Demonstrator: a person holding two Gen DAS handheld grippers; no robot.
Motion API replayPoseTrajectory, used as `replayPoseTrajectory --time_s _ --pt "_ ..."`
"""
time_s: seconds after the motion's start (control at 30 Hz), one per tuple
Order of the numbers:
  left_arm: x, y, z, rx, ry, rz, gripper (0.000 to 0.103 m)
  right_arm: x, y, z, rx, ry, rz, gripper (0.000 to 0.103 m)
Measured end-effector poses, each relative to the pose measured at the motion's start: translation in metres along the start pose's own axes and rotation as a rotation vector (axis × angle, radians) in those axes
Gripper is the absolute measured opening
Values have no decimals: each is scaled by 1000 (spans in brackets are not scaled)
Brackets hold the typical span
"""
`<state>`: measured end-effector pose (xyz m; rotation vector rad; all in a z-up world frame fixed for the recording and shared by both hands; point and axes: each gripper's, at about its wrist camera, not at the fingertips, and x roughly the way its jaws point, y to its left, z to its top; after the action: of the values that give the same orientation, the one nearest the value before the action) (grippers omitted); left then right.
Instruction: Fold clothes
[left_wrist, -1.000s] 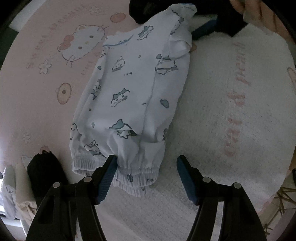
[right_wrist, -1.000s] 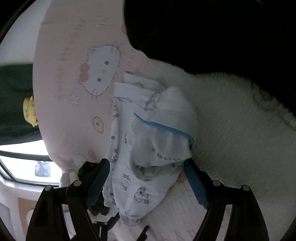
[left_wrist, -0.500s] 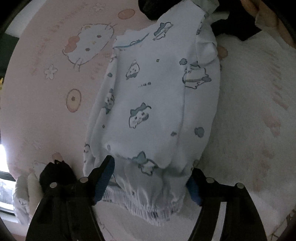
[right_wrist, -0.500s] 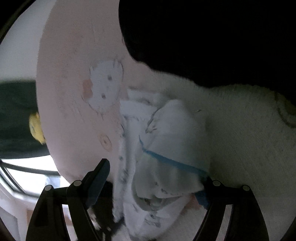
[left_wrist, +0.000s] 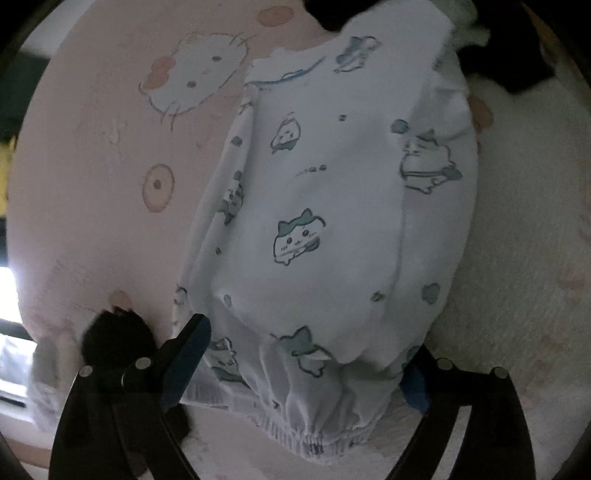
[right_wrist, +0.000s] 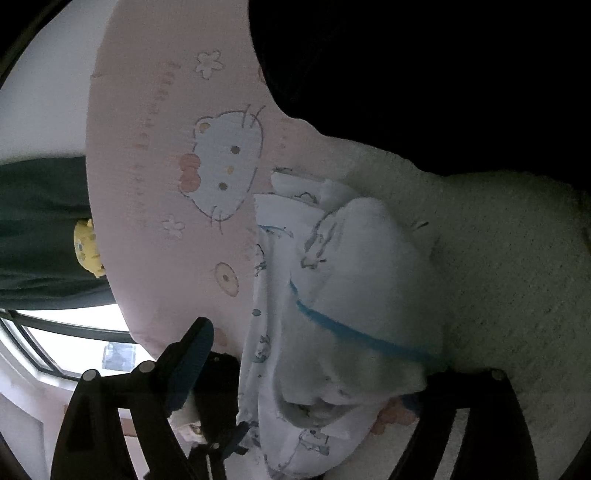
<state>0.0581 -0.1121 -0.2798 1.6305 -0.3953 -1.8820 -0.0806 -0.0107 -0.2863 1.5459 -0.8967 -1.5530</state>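
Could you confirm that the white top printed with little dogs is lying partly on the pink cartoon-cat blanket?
Nearly: the prints on the white top are little cats, not dogs, as the left wrist view shows. It does lie partly on the pink blanket.

Pink cartoon-cat sheet (left_wrist: 110, 177) spread flat, white fuzzy blanket (right_wrist: 498, 266) laid over its right part. Small yellow toy (right_wrist: 86, 247) beside the sheet's left edge, against dark green fabric (right_wrist: 40, 229). Bright window (right_wrist: 74, 343) below.

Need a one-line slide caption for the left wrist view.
Left gripper opening around the elastic hem of a cat-print top lying on a pink blanket.
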Motion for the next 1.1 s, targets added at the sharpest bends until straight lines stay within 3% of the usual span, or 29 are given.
replayPoseTrajectory --time_s 0.1,0.13,0.23,0.4,0.43,0.57,0.63,0.73,0.8,0.87,0.93,1.0,1.1 --pt "3 1 -3 -53 -7 -19 92 1 -15 0 48 -13 -89 17" --pt "3 1 -2 -63 -9 -19 91 1 -21 2 69 -11 -75 9" --pt "3 1 -1 -77 -25 -13 85 3 -30 6 113 13 -35 9" --pt "-5 -15 -8 -31 -89 -6 60 3 -28 7 91 6 -31 10" --pt "-3 -10 -5 -66 -77 -32 60 3 -29 7 95 8 -26 11" --pt "13 26 -2 -314 26 -253 60 -1 -29 10 116 19 -10 14" --pt "18 33 -5 -353 23 -308 60 -1 -28 9 111 16 -12 14" --pt "13 26 -8 -328 -22 -287 55 -1 -27 11 114 13 -9 15" --pt "8 17 -8 -305 -50 -260 46 2 -25 13 125 18 4 18" --pt "4 9 -6 -271 -63 -225 41 1 -25 15 139 18 38 25" --pt "0 -1 -3 -226 -73 -184 40 -1 -23 15 142 13 84 38" --pt "-1 -3 -3 -236 -75 -173 39 -2 -21 15 131 12 104 43" --pt "-3 -5 -6 -286 -79 -172 39 1 -15 14 87 20 71 43"
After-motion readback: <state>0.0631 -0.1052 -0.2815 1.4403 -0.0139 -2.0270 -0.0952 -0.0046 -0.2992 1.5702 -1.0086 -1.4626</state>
